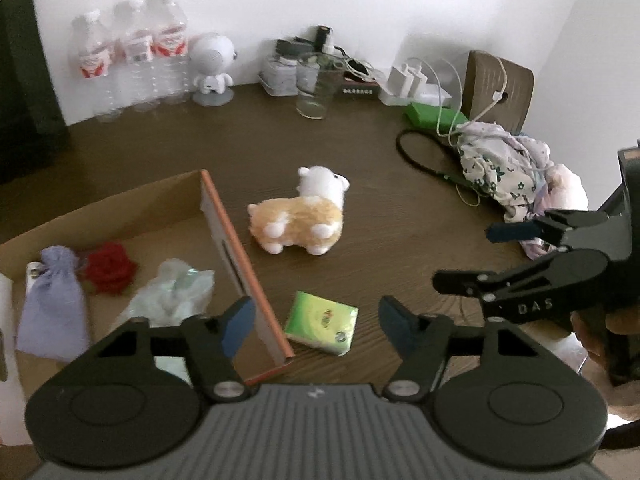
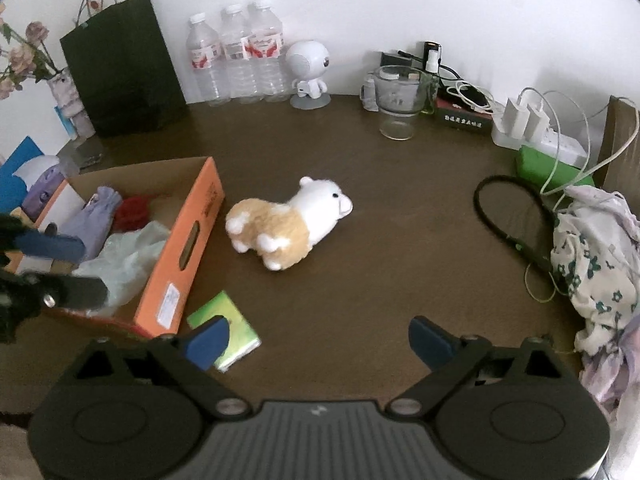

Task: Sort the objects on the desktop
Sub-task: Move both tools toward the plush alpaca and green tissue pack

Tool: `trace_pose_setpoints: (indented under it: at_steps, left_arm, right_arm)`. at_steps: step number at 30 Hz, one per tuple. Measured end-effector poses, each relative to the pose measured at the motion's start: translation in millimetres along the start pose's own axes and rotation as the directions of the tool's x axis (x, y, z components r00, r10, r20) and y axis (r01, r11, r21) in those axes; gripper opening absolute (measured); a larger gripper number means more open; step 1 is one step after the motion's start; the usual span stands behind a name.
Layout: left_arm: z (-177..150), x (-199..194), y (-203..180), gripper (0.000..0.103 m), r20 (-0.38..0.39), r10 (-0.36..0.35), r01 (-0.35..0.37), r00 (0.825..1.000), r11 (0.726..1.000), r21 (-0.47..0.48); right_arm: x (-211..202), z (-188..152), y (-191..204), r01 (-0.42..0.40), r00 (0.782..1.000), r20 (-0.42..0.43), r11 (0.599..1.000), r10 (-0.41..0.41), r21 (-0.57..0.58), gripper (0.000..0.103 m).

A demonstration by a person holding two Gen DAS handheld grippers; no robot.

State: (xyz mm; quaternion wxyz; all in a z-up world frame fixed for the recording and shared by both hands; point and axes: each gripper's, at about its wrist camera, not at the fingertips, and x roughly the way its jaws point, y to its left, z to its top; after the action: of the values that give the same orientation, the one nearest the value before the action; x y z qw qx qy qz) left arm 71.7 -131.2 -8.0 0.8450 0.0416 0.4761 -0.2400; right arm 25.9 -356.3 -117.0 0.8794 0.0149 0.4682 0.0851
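Orange-sided cardboard box (image 2: 176, 256) at counter's left edge holding lilac pouch (image 2: 98, 216), red rose (image 2: 134, 210), crumpled plastic, left gripper (image 1: 316, 322) fingers apart over green tissue packet (image 1: 322, 324), tan-white plush alpaca (image 2: 288, 224) mid-counter, right gripper (image 2: 318, 342) fingers apart, empty, floral cloth (image 2: 592, 264) at right edge.

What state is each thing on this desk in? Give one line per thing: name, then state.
Left hand-held gripper: open, holding nothing.
Right hand-held gripper: open, holding nothing.
Cardboard box: open-topped, partly filled.
Alpaca plush: on its side, outside the box.
Green tissue pack: flat on the desk beside the box.
Purple pouch: in the box, drawn shut.
Drinking glass: upright, looks empty.
Water bottles: upright, capped.
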Motion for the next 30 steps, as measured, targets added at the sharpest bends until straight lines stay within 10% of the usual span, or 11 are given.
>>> trace_pose_setpoints:
  at_steps: [12, 19, 30]
  left_arm:
    - [15, 53, -27, 0.047, -0.081, 0.033, -0.031, 0.996, 0.999, 0.015]
    - [17, 76, -37, 0.046, -0.137, 0.071, -0.067, 0.988, 0.997, 0.031]
    - [9, 103, -46, 0.045, -0.217, 0.134, -0.126, 0.967, 0.991, 0.051]
  right_arm:
    - [35, 33, -17, -0.118, 0.993, 0.002, 0.992, 0.118, 0.042, 0.090]
    - [50, 46, -12, -0.134, 0.990, 0.001, 0.958, 0.139, -0.253, 0.087]
    - [80, 41, 16, -0.053, 0.994, 0.005, 0.538, 0.105, -0.841, 0.082]
